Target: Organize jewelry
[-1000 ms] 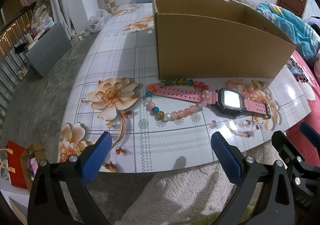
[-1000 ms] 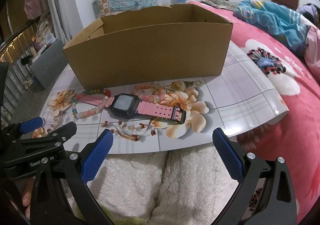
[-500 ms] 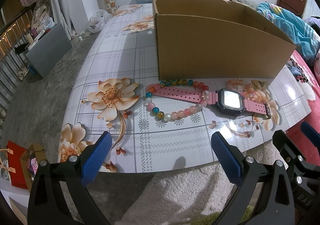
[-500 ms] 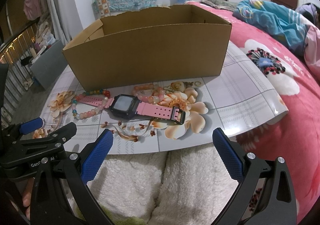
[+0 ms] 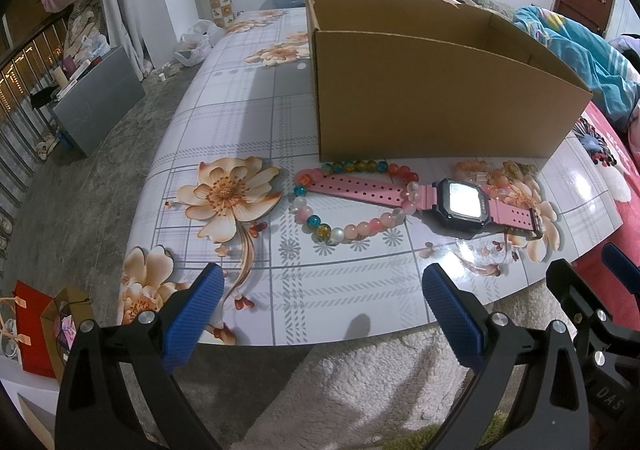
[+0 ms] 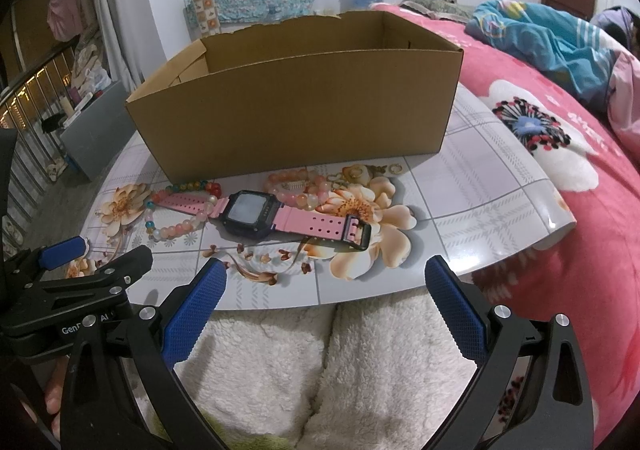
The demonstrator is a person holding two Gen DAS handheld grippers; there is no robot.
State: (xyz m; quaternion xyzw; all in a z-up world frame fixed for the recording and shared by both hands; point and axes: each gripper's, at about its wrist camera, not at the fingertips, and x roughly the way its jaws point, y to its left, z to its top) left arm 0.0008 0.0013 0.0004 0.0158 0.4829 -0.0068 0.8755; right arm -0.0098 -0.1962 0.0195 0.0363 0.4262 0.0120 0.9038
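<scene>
Both claws are spread wide and hold nothing: the left claw [image 5: 320,314] and the right claw [image 6: 326,300] hover at the desk [image 5: 248,122] edge. Ahead of them lie the watch [image 6: 256,216] and bead bracelet [image 5: 348,230], with the cardboard box [image 6: 296,118] just beyond.

Dim indoor light, glare on glossy table [image 5: 580,186], fisheye-bent dark corners, sharp focus

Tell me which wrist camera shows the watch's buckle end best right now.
The right wrist view: the pink watch lies near centre there, with its black buckle plain and unobstructed. In the left wrist view the watch sits far to the right, and the buckle end is small and warped by the fisheye edge.
</scene>
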